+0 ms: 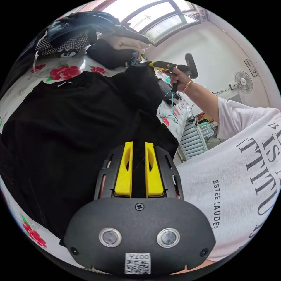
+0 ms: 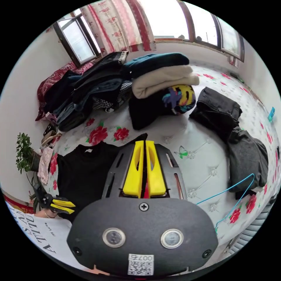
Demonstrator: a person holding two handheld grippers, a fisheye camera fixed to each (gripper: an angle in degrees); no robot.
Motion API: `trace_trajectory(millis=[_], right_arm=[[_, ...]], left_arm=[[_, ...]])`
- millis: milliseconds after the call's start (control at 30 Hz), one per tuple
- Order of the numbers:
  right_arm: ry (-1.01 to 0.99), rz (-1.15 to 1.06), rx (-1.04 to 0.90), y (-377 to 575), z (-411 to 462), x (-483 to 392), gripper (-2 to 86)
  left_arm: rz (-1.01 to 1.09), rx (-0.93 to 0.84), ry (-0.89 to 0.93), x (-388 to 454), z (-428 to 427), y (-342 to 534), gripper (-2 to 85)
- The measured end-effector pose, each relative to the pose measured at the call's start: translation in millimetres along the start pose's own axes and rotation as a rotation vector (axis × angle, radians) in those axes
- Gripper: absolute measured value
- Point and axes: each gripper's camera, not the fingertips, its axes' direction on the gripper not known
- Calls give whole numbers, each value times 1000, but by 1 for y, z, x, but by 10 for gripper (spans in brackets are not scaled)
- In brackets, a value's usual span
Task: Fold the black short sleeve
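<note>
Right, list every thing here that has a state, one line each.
Black short sleeve shirt: spread on the flowered bed, one edge lifted.
Left gripper: shut on the shirt's hem.
Right gripper: jaws nearly closed on the lifted shirt edge.
Folded clothes pile: stacked.

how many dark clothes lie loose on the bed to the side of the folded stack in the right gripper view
2: a black garment just beside the stack, and a dark grey garment past it, toward the bed's edge. More may be hidden behind the stack.
</note>
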Motion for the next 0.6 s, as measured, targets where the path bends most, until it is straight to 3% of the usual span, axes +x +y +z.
trace_trajectory(millis=[133, 233, 400, 600], right_arm=[[-17, 209, -82, 26, 7, 57, 35], [-110, 386, -61, 79, 5, 88, 51], [-435, 794, -22, 193, 6, 125, 67], [-716, 1042, 3, 222, 46, 152, 46]], left_arm=[[-91, 52, -35, -18, -20, 12, 61], [-219, 144, -185, -33, -56, 38, 62], [-446, 276, -466, -44, -116, 88, 75], [-529, 284, -453, -60, -115, 90, 85]])
